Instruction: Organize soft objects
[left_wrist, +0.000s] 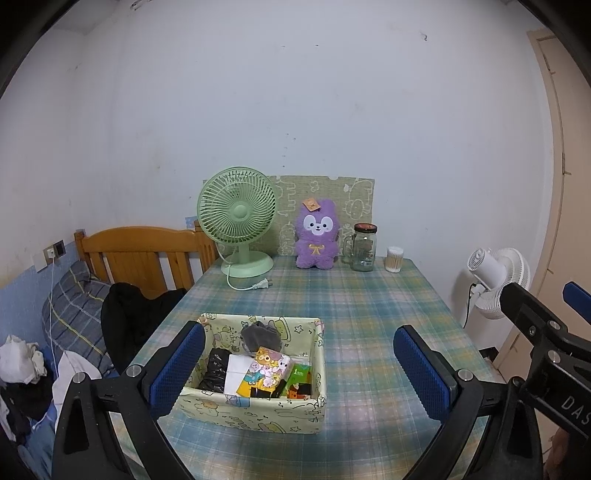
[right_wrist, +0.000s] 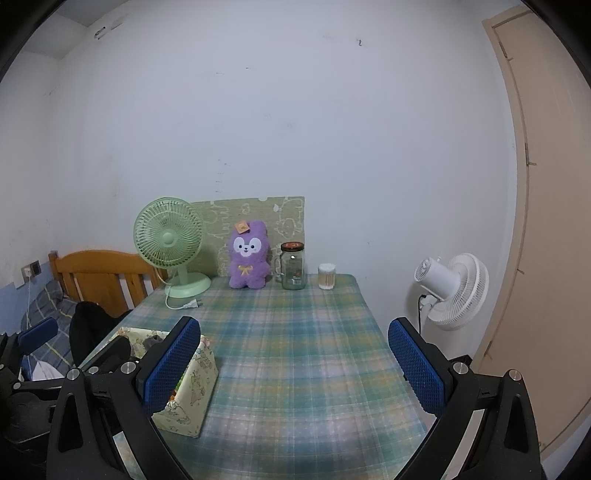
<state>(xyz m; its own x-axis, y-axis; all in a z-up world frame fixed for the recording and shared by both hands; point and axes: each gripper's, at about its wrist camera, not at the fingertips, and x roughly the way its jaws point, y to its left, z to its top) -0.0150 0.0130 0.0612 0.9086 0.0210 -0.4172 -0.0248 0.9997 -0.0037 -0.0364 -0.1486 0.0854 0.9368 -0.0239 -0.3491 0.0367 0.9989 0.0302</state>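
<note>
So both my grippers, left gripper (left_wrist: 299, 365) and right gripper (right_wrist: 294, 363), spread wide, empty. Fabric bin (left_wrist: 258, 406) near left already stuffed. Guessing purple plush (right_wrist: 248, 259) at far edge next; needs long reach.

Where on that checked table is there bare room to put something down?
The widest bare patch is the table middle, between the fabric box in front and the back row. The strip right of the box is bare too. The back edge is crowded: green fan, plush, jar, swab tub.
</note>
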